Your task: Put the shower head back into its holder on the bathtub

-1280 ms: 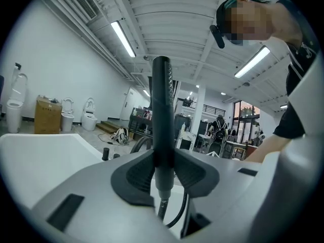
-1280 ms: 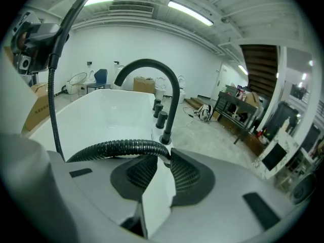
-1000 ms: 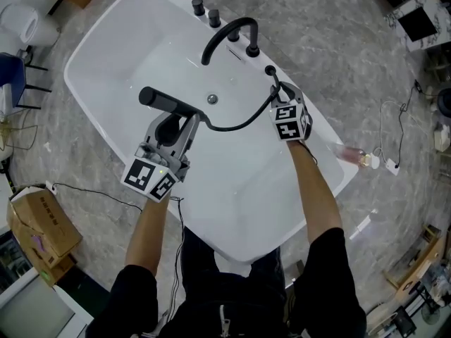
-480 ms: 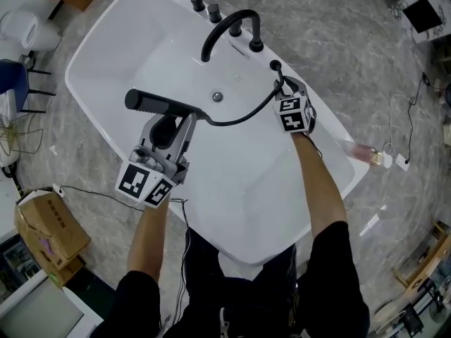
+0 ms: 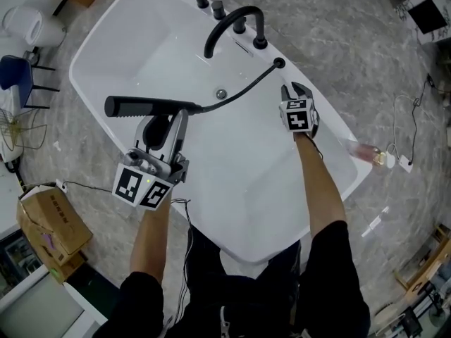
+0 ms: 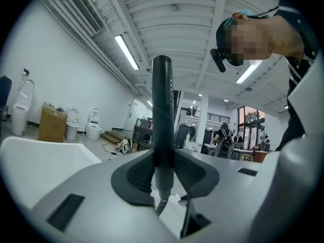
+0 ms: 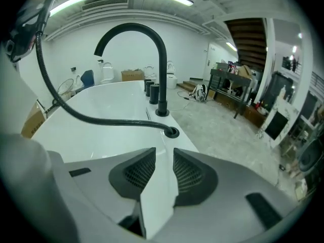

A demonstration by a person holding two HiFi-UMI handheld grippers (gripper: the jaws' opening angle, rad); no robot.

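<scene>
shower head (image 5: pixel 141 106) level over the bathtub (image 5: pixel 239 182), pinched tight in your left gripper (image 5: pixel 176 115), forearm reaching straight out, your right gripper (image 5: pixel 294 90) tilted down by the rim holder (image 5: pixel 279 63), jaws just been opening, small gap, nothing between 'em

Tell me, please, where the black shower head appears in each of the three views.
Head view: the shower head lies crosswise over the bathtub, left of centre, in the left gripper.
Left gripper view: it stands upright in the middle, clamped between the jaws.
Right gripper view: not made out; only its hose shows.
Shared landmark: the black hose, running to the holder.
</scene>
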